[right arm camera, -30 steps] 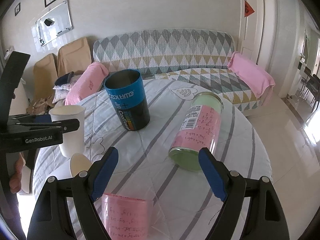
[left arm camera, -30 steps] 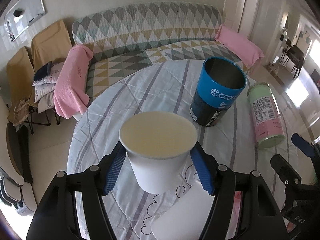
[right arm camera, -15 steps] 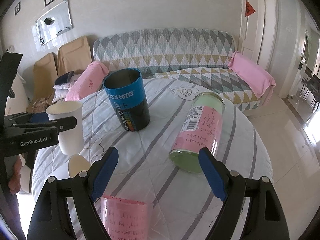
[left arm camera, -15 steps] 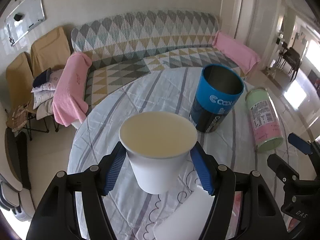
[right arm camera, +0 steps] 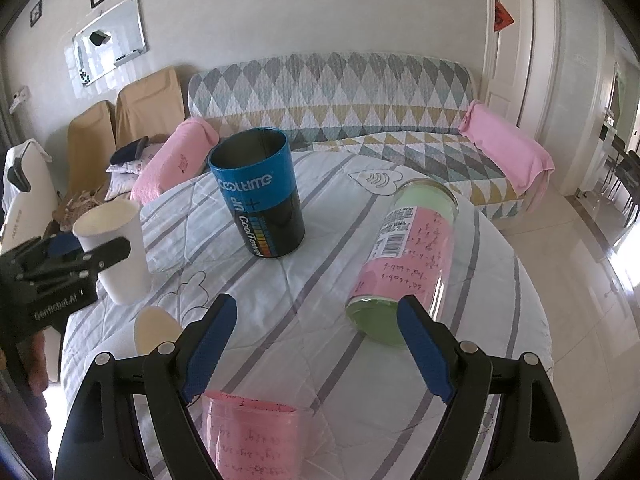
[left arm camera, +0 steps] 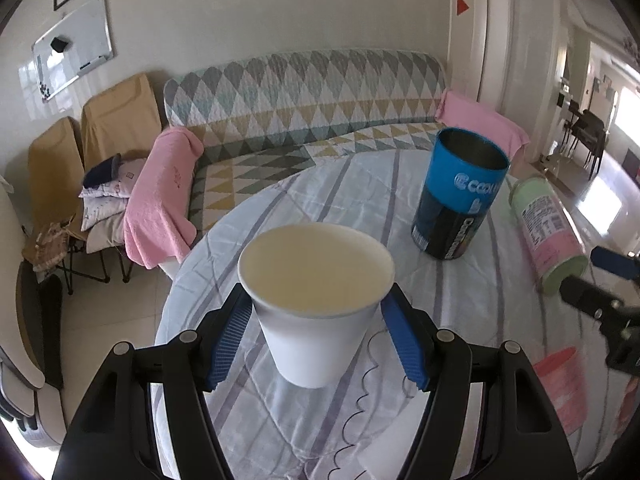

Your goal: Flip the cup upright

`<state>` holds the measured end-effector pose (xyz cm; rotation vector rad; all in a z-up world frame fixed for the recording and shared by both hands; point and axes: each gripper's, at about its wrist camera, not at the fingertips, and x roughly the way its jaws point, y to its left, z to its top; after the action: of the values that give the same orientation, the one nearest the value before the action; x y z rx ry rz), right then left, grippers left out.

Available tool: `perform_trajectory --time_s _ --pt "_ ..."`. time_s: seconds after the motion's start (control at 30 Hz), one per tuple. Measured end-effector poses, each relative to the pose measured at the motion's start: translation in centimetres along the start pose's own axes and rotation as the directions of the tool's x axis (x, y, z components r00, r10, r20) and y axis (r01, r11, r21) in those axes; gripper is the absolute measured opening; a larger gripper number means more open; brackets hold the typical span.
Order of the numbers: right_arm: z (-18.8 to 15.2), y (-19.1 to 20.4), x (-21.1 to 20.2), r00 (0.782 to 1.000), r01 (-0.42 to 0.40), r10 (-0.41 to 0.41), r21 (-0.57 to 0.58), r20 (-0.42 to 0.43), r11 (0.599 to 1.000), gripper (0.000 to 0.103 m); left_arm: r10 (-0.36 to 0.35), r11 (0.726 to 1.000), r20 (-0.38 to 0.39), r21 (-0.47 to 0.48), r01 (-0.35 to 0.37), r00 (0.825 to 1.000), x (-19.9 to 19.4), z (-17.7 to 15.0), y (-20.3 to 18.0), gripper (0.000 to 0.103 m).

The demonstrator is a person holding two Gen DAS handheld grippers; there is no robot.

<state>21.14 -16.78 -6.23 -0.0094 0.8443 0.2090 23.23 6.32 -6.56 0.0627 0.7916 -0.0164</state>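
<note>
White paper cup (left arm camera: 316, 304) is upright, mouth up, between the left gripper (left arm camera: 316, 340) pads, left of the blue Cooltime can (right arm camera: 258, 196) and nearer the table edge.

Risks, my read:
- From the side view the cup base looks on or just above the tablecloth (right arm camera: 320, 280); can't tell which. If it's still off the cloth, letting go drops it and a light paper cup tips easily.
- The cloth is wrinkled there, so footing is uneven.
- Too much squeeze would dent the thin wall; pulling back before the pads clear would drag it over.
- A second paper cup (right arm camera: 154, 330) lies on its side just in front of the held one, so a toppling cup hits it.

Tools:
- Left: jaws closed to cup width, both blue pads (left arm camera: 228, 340) on the cup wall below the rim. Gripping it.
- Right gripper (right arm camera: 316, 354): jaws spread wide, holding nothing, touching nothing. It hovers right of the blue can, with the green-and-pink jar (right arm camera: 408, 260) lying on its side ahead and a pink-labelled glass (right arm camera: 252, 436) below.
</note>
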Motion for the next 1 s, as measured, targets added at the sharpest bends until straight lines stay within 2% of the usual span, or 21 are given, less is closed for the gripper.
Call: perform_trajectory --time_s 0.13,0.3,0.4,0.47,0.57,0.83,1.0 --pt "-0.1 0.3 0.1 1.0 0.005 -0.005 -0.01 -0.006 1.0 0.084 0.004 1.0 0.034 0.015 -0.005 0.999 -0.1 -0.8 -0.3 0.069" --pt "-0.2 0.6 0.0 1.0 0.009 -0.009 -0.019 -0.007 1.0 0.084 -0.017 1.0 0.022 -0.008 0.017 1.0 -0.2 -2.2 0.0 0.069" --pt "-0.2 0.8 0.1 1.0 0.009 -0.009 -0.02 -0.005 1.0 0.084 -0.044 0.999 0.021 -0.029 0.045 0.999 -0.5 -2.6 0.3 0.079" --pt "-0.3 0.8 0.0 1.0 0.008 -0.008 -0.02 -0.004 1.0 0.084 -0.034 0.999 0.023 -0.027 0.035 0.999 -0.6 -2.7 0.1 0.089" --pt "-0.5 0.9 -0.1 1.0 0.011 -0.012 -0.025 -0.007 1.0 0.084 -0.024 0.999 0.036 -0.023 0.025 0.999 -1.2 -2.7 0.0 0.097" --pt "-0.9 1.4 -2.5 1.0 0.015 -0.015 -0.032 0.021 0.999 0.084 0.004 0.999 0.081 -0.034 -0.001 0.997 -4.9 -3.3 0.1 0.099" --pt "-1.8 2.2 -5.8 0.997 0.009 -0.005 -0.047 0.077 0.999 0.084 0.006 0.998 0.139 -0.068 0.003 0.99 -9.3 -4.5 -0.3 0.099"
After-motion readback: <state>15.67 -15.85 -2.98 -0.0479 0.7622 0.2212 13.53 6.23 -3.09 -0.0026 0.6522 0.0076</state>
